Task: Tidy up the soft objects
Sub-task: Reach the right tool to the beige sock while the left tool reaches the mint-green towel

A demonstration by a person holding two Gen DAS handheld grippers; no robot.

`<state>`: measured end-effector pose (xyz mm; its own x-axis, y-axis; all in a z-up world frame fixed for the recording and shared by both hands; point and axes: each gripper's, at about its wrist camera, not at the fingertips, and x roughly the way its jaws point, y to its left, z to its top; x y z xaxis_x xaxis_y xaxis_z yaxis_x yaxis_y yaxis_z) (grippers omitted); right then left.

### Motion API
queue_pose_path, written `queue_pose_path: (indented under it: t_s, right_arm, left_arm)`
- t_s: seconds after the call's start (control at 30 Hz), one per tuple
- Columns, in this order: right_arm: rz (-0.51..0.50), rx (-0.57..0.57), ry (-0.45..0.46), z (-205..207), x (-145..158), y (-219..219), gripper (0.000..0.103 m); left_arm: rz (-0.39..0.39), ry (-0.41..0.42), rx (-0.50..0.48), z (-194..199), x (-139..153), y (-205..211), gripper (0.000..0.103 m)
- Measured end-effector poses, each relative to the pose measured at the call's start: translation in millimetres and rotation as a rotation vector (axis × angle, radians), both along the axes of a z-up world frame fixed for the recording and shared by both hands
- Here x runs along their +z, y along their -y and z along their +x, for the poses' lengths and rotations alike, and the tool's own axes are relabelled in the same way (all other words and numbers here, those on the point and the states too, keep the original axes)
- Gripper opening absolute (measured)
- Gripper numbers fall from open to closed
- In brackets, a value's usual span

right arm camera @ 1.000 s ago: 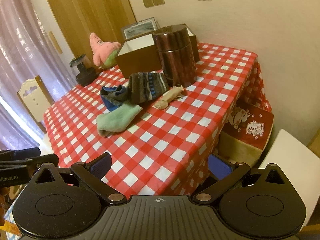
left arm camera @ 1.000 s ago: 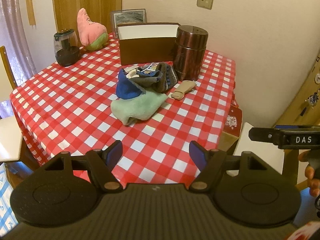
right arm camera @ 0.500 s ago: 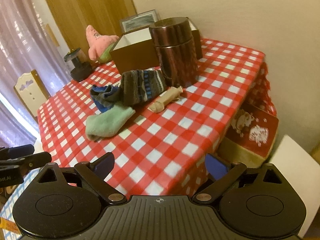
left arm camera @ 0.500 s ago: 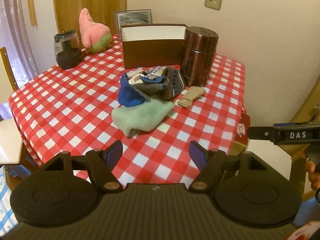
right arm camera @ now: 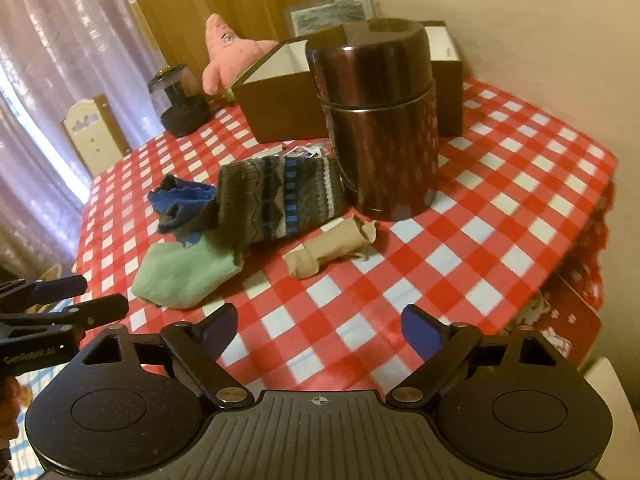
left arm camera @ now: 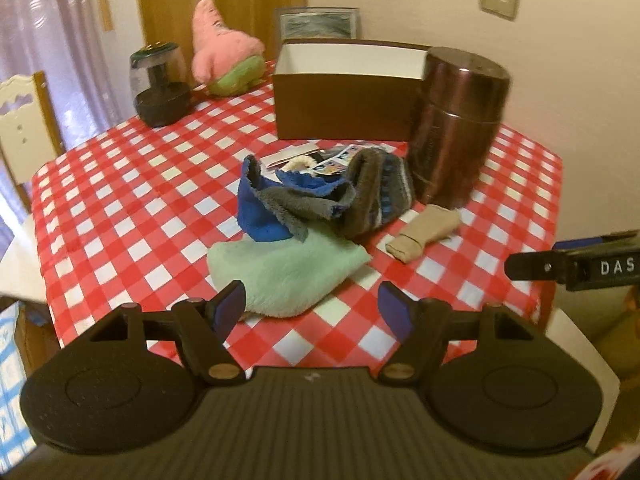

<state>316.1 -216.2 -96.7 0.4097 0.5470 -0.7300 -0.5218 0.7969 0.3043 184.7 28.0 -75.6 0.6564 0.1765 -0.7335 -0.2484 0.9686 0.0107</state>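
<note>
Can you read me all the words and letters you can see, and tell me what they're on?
"DAS": on the right tool's arm, cut off at the picture's edge.
"GenRobot.AI", faint: on the left tool's arm.
Printed cards behind the socks: too blurred to read.
Red box beside the table: pictures only, blurred.

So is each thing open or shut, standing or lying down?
brown box: open, upright
brown canister: lid on, upright
beige sock: rolled, lying flat
green cloth: lying flat
left gripper: fingers open, empty
right gripper: fingers closing, nothing between
</note>
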Motion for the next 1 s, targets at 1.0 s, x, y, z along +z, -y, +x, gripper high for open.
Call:
queue_pose_path:
  t_s: [1.0]
  right_arm:
    - [0.118,-0.177,-0.181,99.1,-71.1,-32.2,0.049]
  left_arm:
    - [0.027,-0.134,0.063,61.7,-49.7,-44.9,0.071]
